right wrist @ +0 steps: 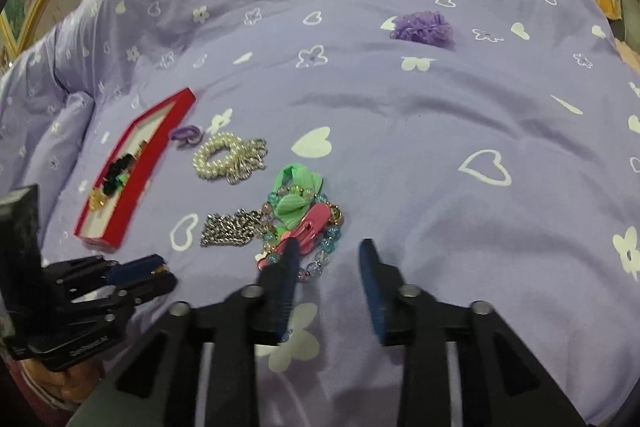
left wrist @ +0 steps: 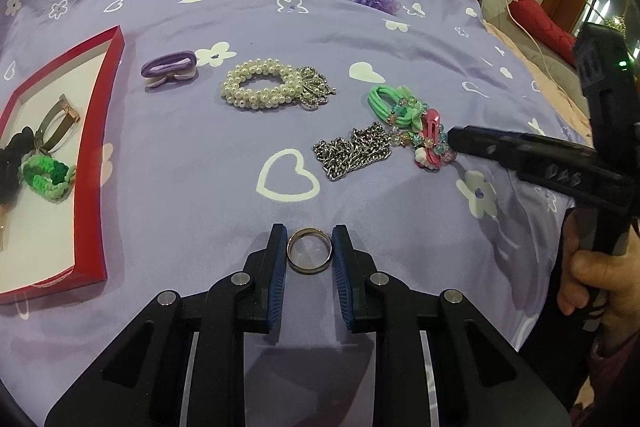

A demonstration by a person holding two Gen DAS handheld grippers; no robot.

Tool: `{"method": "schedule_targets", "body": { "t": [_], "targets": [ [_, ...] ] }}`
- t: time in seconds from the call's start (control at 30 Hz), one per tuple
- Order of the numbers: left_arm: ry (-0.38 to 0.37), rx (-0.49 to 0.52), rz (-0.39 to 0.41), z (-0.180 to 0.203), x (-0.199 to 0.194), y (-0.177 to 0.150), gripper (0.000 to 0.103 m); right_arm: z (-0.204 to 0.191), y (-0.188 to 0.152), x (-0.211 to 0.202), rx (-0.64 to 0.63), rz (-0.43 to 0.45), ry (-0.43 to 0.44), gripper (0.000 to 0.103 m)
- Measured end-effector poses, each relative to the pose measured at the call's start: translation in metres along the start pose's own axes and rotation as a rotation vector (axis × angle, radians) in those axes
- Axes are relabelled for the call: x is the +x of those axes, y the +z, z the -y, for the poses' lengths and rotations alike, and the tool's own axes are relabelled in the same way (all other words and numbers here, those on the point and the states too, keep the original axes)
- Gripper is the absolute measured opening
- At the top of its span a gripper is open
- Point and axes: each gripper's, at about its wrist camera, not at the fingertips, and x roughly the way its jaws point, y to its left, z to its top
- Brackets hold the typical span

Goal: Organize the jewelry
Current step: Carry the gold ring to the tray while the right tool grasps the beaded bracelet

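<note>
Red tray (left wrist: 94,163) at left edge of the left wrist view, already holding a green woven band (left wrist: 46,177), a dark piece and a metal cuff. Step in hand, as I judge it: carry the ring (left wrist: 309,250) to that tray. Best to lift straight off the soft purple bedspread (left wrist: 200,187), keep the pinch steady, then lower over the tray's white floor before letting go.

Left gripper (left wrist: 309,251), lower centre: blue pads narrowed onto the ring, one on each side, apparently pressing it.

Right of centre: steel chain (left wrist: 354,151), then the green, pink and beaded cluster (left wrist: 412,125).

Right gripper (right wrist: 329,259), right wrist view, lower centre: jaws parted, nothing between them; left finger (right wrist: 290,259) overlaps the pink clip (right wrist: 312,227), contact unclear.
</note>
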Motion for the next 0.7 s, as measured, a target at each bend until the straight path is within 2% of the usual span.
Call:
{"method": "schedule_targets", "body": {
  "t": [0.1,0.2,0.23,0.27,0.3,0.43,0.5,0.7],
  "targets": [
    [-0.006,-0.010,-0.003,-0.002,0.000,0.000,0.021,-0.012,-0.003,0.018,-0.087,-0.049,-0.072,0.031],
    [-0.011,-0.018,-0.005,-0.003,-0.001,-0.001,0.021,-0.018,-0.005,0.026,-0.148,-0.039,-0.122,0.030],
    [-0.011,-0.019,-0.005,-0.003,-0.001,-0.001,0.021,-0.018,-0.004,0.027,-0.151,-0.038,-0.124,0.025],
    [-0.009,-0.018,-0.004,-0.003,-0.002,0.000,0.021,-0.018,-0.002,0.028,-0.151,-0.035,-0.124,0.012],
    [-0.008,-0.017,-0.002,-0.003,-0.003,0.000,0.021,-0.017,-0.001,0.027,-0.142,-0.031,-0.115,0.008],
    [-0.004,-0.025,0.012,-0.006,-0.010,0.000,0.021,-0.003,0.002,0.015,-0.034,-0.010,-0.008,0.007],
    [-0.006,-0.034,0.024,-0.008,-0.016,0.000,0.021,-0.002,0.005,0.005,-0.008,0.018,0.017,0.007],
    [0.004,-0.045,0.071,-0.014,-0.038,0.002,0.021,-0.019,0.021,-0.033,-0.026,0.121,0.054,0.007]
  ]
}}
